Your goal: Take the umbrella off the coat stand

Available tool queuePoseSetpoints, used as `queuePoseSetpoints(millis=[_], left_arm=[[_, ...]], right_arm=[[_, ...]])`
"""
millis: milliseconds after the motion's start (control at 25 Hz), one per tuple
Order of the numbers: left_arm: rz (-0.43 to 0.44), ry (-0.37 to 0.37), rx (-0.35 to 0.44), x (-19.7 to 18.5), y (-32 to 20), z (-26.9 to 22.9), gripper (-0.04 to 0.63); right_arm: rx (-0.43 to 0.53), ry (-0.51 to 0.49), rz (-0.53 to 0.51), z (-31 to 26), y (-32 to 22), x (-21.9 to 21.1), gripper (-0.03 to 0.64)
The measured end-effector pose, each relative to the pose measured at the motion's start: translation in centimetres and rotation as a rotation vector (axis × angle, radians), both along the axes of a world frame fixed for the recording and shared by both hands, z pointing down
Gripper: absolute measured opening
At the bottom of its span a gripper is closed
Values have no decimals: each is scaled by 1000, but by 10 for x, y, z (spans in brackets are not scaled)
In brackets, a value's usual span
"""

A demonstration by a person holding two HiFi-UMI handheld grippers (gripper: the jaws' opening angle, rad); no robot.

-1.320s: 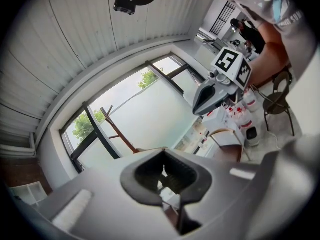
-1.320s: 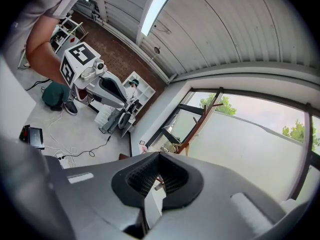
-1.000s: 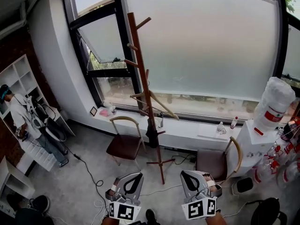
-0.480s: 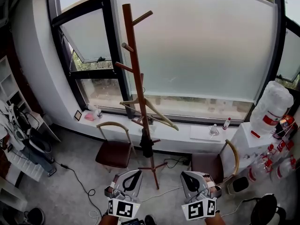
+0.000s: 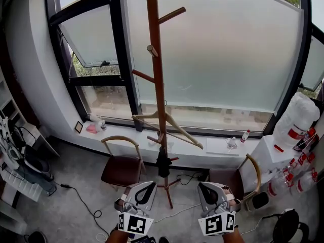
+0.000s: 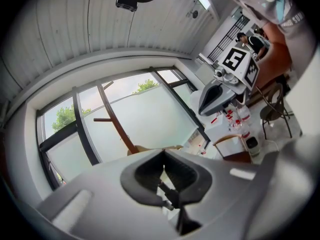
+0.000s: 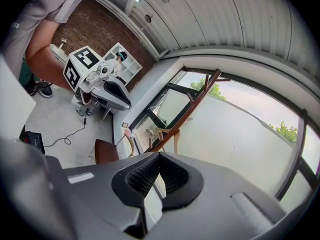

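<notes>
The wooden coat stand [image 5: 158, 85] rises in the middle of the head view, in front of the frosted window. A black folded umbrella [image 5: 162, 164] hangs low on its pole, under a wooden hanger [image 5: 169, 126]. My left gripper [image 5: 144, 190] and right gripper [image 5: 207, 191] sit side by side at the bottom, short of the stand, both shut and empty. In the left gripper view my left gripper [image 6: 164, 153] points level at the stand's pole [image 6: 116, 123]. The right gripper [image 7: 159, 155] also faces the stand [image 7: 192, 104].
A brown-seated chair [image 5: 120, 168] stands left of the stand's base and another [image 5: 230, 178] right of it. A water dispenser with a large bottle [image 5: 298, 120] is at the right, above a black stool [image 5: 286, 229]. Cables [image 5: 81, 201] cross the floor.
The stand has grown larger and come to the middle of the head view. The person and shelves at the left have slid out of view. Both grippers stay shut.
</notes>
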State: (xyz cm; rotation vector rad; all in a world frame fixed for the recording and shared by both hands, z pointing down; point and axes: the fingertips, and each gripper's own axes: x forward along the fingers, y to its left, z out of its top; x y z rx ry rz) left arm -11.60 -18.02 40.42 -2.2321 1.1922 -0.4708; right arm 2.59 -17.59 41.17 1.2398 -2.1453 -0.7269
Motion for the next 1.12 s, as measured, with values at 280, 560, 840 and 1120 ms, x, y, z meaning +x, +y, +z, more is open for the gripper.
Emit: queuePoseSetpoints(millis=[280,560,840,1120], left_arm=[[-40,23,-11,-26,-23,6,2],[-134,21,-32,-30,-48,14,2],[-248,29,-35,-17,-76,9,2],[-318,47,-54,-1,-101,14,2]], right_arm=[[-8,9,-37,3,-29,-23,3],[-24,-7,-123,8,-69,-25,3],[-37,-10,-236,7,-111,-14,3],[-64,-5,-322,15,-139,-9,3]])
